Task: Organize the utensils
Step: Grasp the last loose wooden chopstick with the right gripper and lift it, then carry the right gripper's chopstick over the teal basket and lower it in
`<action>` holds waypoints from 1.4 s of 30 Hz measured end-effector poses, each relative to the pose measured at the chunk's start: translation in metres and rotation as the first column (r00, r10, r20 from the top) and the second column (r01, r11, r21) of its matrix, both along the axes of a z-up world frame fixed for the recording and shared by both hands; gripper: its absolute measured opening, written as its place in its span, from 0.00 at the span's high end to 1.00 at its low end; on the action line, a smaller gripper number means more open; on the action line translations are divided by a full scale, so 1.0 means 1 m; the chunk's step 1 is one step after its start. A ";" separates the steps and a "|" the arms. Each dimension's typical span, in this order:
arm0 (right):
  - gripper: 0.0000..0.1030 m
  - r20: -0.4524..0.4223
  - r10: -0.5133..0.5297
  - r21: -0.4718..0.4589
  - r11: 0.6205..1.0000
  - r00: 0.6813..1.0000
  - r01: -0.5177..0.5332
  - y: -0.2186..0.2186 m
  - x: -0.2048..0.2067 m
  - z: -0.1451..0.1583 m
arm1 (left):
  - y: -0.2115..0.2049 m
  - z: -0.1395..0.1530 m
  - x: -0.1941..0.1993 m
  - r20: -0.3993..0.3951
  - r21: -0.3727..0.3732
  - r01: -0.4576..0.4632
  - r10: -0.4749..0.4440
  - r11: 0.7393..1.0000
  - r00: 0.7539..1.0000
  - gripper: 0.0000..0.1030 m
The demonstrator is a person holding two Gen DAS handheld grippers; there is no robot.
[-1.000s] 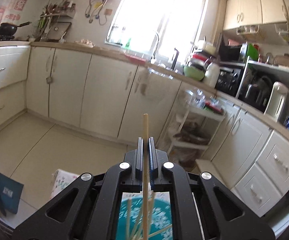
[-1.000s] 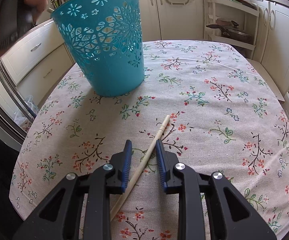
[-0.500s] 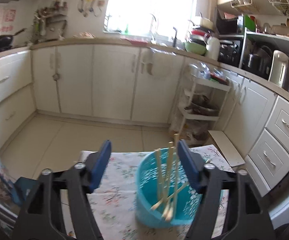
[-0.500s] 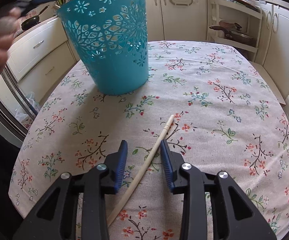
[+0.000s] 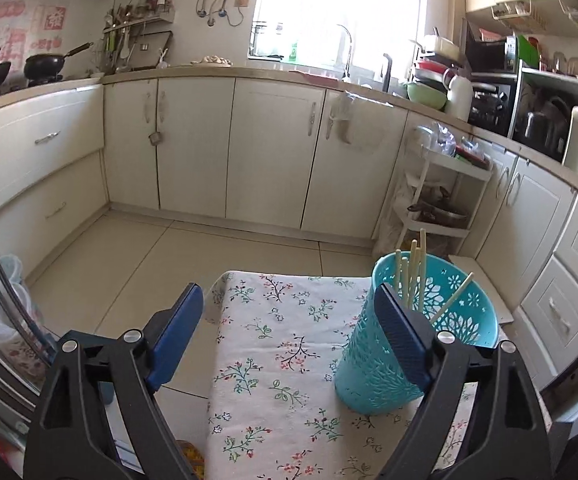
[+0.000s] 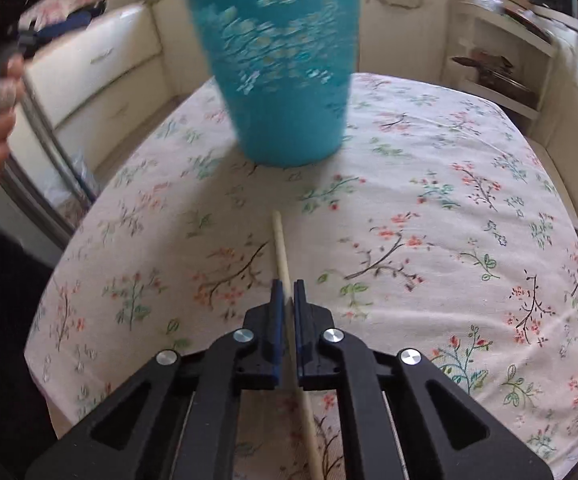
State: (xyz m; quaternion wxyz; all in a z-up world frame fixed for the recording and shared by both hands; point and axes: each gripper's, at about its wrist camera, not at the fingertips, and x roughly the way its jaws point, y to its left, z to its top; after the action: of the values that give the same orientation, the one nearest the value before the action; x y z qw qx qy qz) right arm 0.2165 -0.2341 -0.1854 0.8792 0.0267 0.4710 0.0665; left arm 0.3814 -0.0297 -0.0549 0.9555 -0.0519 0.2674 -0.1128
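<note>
On the floral tablecloth (image 6: 429,184), right gripper (image 6: 287,294) jaws pinch a chopstick (image 6: 281,252) — seemingly lifted; left gripper (image 5: 289,312) jaws spread.

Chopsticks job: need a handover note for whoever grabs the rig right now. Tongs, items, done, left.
Left tongs: open, empty, to the left of the teal basket.
Right tongs: shut on a chopstick, tip pointing at the basket.
Done: several chopsticks stand in the basket on the floral tablecloth.
Left: carry the held chopstick over and drop it in. No other loose utensils visible on the cloth.
</note>
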 end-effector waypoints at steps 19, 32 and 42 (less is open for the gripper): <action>0.94 0.016 -0.084 0.302 0.950 0.996 0.075 -0.018 -0.027 0.024 | -0.008 -0.011 0.007 -0.052 0.057 -0.023 0.026 0.998 0.998 0.12; 0.94 0.191 -0.107 0.472 0.881 0.976 0.005 -0.029 -0.024 0.103 | -0.018 -0.012 0.003 -0.027 0.126 -0.015 0.019 0.992 0.999 0.09; 0.94 0.358 -0.167 0.490 0.871 0.919 -0.033 -0.033 0.008 0.164 | -0.019 -0.014 0.004 -0.038 0.137 -0.022 0.027 0.990 0.999 0.08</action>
State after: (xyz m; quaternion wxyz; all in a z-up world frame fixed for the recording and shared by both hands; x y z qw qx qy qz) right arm 0.2243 -0.2668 -0.0215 0.9214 0.2498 0.2538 0.1557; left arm 0.3852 -0.0485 -0.0693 0.9527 0.0081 0.2928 -0.0816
